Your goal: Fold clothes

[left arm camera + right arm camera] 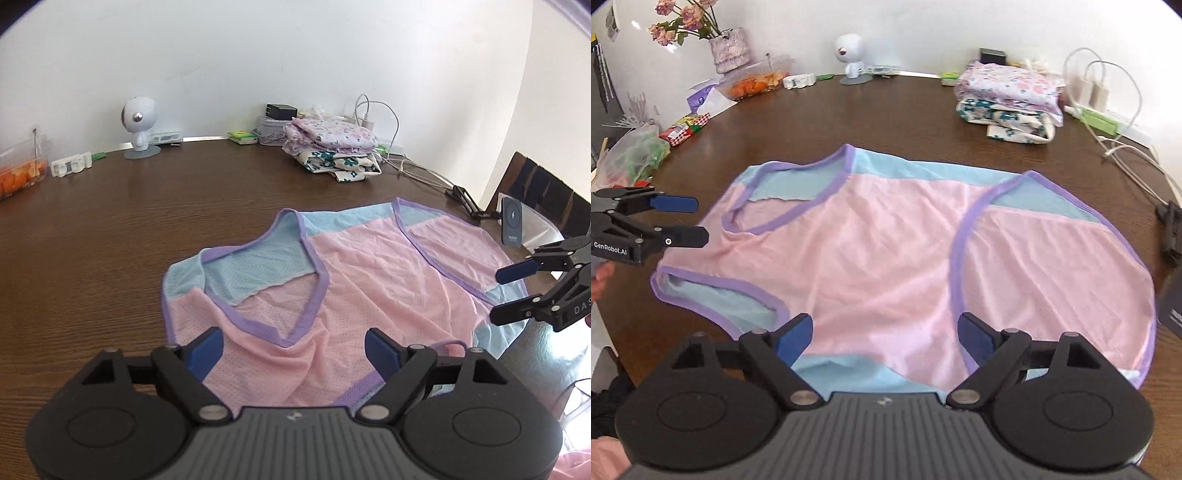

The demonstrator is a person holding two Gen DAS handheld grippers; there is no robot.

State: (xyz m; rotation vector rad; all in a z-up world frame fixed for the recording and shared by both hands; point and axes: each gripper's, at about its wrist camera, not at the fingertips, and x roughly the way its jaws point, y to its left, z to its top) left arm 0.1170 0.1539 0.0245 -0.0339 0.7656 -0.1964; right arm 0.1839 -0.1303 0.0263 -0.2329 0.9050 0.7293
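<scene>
Nearest, bottom centre of each wrist view: both sets of jaws stand wide apart and hold nothing. The left gripper hangs over the near edge of the pink sleeveless top, just below its V-neck. The right gripper hangs over the other near edge, above the pink middle panel and the blue band at the bottom of frame.

Each gripper also shows in the other's view: the right one at the right edge of the left view, the left one at the left edge of the right view. Both sit beside the garment, not on it, as far as can be judged.

The top fills the centre of both frames, lying flat on the dark wood table. It has purple trim, blue mesh shoulders and light wrinkles. One blue flap at the neckline is turned up; the fabric under the left gripper bunches a little.

Judgement: the step in hand looks like picking grasp points for the first fold.
- Pinch on the purple trim, where the cloth is double and slips less.
- Take both layers; mesh this thin likely peels apart.
- Grab matching points on either side so the fold line runs straight.
- Lift low and drag little, or the wrinkles get folded in.
- Flatten the turned-up neck flap first.

Far, upper right of both frames: a stack of folded floral clothes, the likely destination. A white cable lies beside it. Upper left of the left view: a small white figurine.
</scene>
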